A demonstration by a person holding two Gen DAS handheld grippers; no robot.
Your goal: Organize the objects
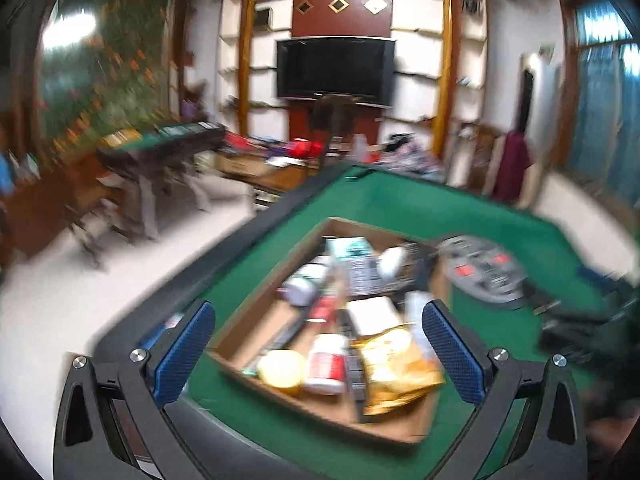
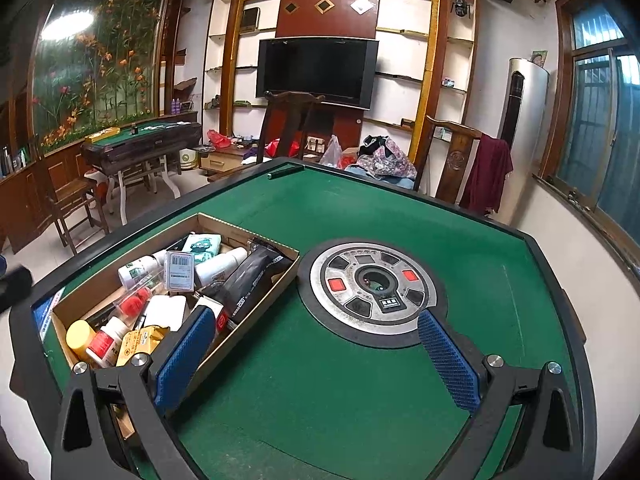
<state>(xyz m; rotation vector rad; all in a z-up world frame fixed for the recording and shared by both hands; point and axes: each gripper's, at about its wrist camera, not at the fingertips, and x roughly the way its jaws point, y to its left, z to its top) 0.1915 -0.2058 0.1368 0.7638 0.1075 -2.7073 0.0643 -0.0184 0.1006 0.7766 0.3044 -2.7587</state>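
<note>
Bare green felt (image 2: 320, 380) right of crowded cardboard box (image 2: 240, 228); round console (image 2: 372, 292) mid-table.

No text reads clearly in either view. The white card (image 2: 179, 276) in the cardboard box (image 2: 256, 322) bears a barcode label, characters too small. The black plate on the round control dial (image 2: 370, 290) is likewise illegible.

table felt (image 2: 320, 380) – green | cardboard box (image 2: 256, 322) – brown | pads (image 2: 184, 356) – blue, cross-hatched | yellow-capped bottle (image 2: 80, 334)
</note>
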